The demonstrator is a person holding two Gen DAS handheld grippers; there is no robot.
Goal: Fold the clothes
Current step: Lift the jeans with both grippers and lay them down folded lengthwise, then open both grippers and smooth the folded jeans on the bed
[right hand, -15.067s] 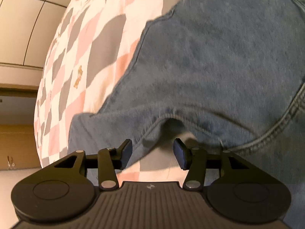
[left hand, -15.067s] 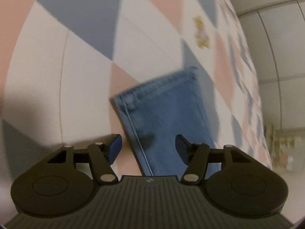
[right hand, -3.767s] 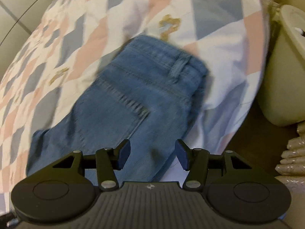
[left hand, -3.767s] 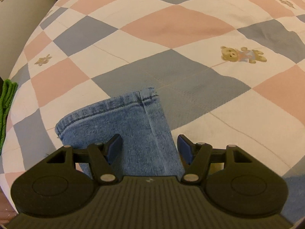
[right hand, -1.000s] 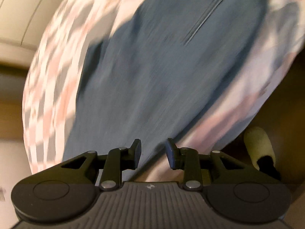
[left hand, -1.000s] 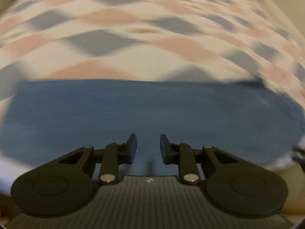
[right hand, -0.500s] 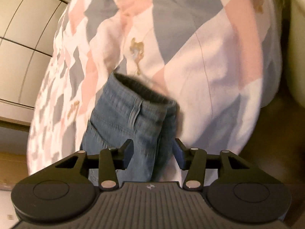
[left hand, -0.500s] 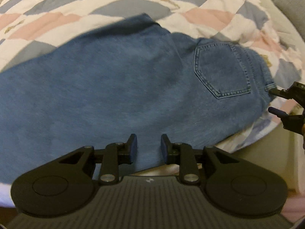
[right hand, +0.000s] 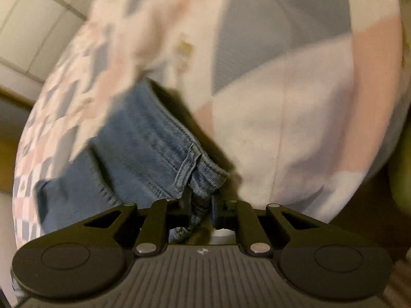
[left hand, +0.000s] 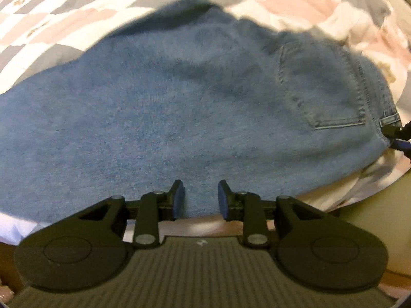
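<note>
Blue jeans point(left hand: 179, 107) lie folded lengthwise across the checked quilt point(left hand: 77, 18), back pocket point(left hand: 321, 84) up, waistband to the right. My left gripper point(left hand: 200, 197) is open, its fingers straddling the near edge of the leg fabric without pinching it. My right gripper point(right hand: 201, 205) is shut on the jeans' waistband corner point(right hand: 203, 177) beside a belt loop point(right hand: 187, 169). The right gripper's fingers point(left hand: 400, 136) also show at the waistband at the right edge of the left wrist view.
The quilt point(right hand: 295, 128) with pink, grey and white diamonds drapes over the bed edge on the right. Pale wall panels point(right hand: 33, 5) stand beyond the bed. Dark floor point(right hand: 385, 205) lies below the bed edge.
My right gripper has moved in and closed on the waistband corner. My left gripper has come closer to the near edge of the jeans, its jaws still apart.
</note>
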